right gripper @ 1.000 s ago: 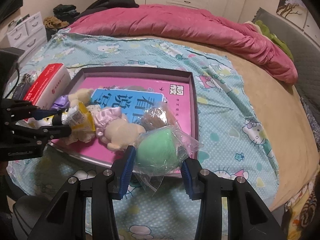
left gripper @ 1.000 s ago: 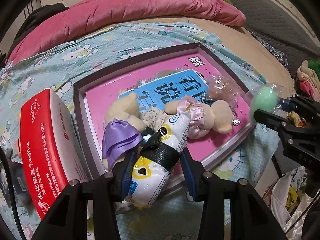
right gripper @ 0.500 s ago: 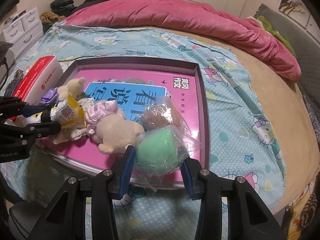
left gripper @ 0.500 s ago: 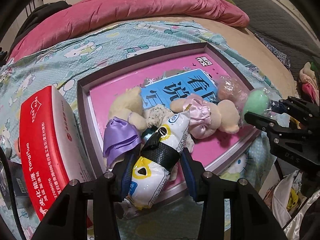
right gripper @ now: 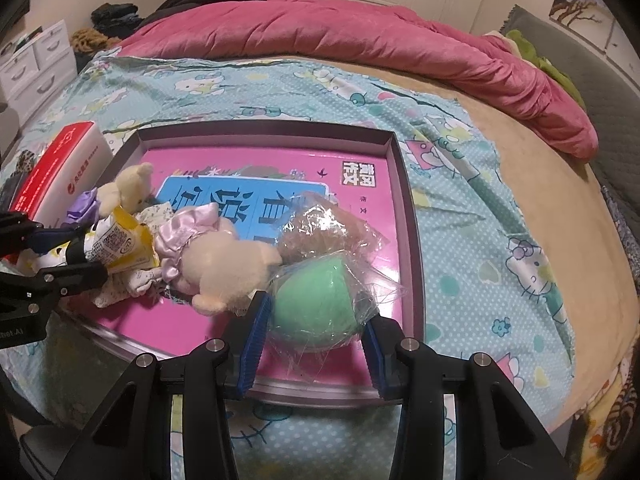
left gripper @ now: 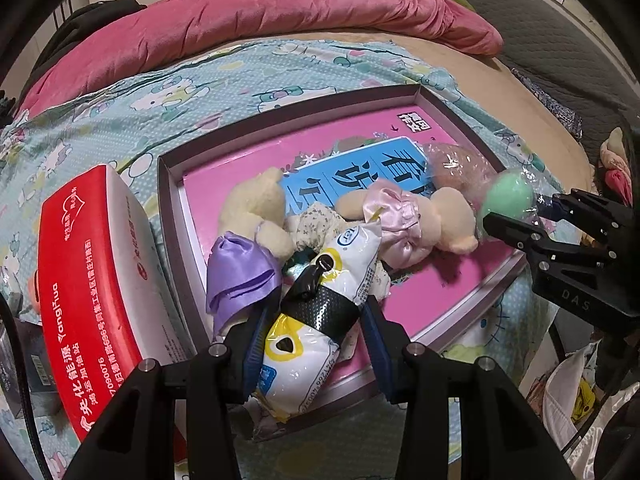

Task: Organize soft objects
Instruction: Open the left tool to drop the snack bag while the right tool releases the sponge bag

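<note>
Two plush bears point(left gripper: 256, 216) point(left gripper: 436, 220), two wrapped balls point(right gripper: 316, 304) point(right gripper: 320, 228), one tray point(right gripper: 412, 240), one red box point(left gripper: 92, 280).

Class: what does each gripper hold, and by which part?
Left gripper: white-and-yellow packet, across its black-banded middle. Right gripper: green ball in clear wrap, by its sides.

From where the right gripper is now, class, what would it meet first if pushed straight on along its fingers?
Probably the pink book cover lining the tray: the right gripper, clamped on the bagged green ball, points steeply down at it. Depth is unclear.
</note>
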A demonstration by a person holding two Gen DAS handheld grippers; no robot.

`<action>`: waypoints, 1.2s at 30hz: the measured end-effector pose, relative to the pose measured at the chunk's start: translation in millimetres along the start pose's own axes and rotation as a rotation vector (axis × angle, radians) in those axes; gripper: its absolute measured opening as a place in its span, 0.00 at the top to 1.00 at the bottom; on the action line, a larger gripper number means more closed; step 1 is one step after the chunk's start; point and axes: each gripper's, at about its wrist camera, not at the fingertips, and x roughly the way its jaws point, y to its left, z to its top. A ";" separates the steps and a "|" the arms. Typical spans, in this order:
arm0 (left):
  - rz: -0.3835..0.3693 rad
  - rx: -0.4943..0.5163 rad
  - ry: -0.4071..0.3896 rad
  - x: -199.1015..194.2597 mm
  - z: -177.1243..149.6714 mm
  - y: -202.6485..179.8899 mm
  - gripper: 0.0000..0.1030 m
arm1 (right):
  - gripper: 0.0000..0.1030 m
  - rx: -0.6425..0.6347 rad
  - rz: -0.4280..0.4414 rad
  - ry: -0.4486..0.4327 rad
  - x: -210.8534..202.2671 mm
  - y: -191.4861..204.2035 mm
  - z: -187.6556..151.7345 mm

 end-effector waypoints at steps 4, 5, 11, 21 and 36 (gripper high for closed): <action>-0.004 -0.004 0.000 -0.3 -0.5 0.2 0.56 | 0.56 0.017 0.010 -0.001 -0.3 -2.8 -4.4; -0.004 -0.005 0.000 -0.4 -0.8 0.2 0.56 | 0.55 0.014 0.009 0.000 -0.3 -2.6 -5.5; -0.007 -0.011 0.001 -0.5 -0.5 0.5 0.56 | 0.53 0.016 -0.001 0.002 -0.5 -2.0 -8.1; -0.032 -0.035 0.000 -0.5 0.7 4.1 0.56 | 0.40 0.050 -0.014 -0.008 -4.0 -6.6 -8.6; -0.056 -0.053 -0.012 -4.4 5.6 4.5 0.56 | 0.32 0.055 -0.027 -0.035 -20.5 -7.9 -7.5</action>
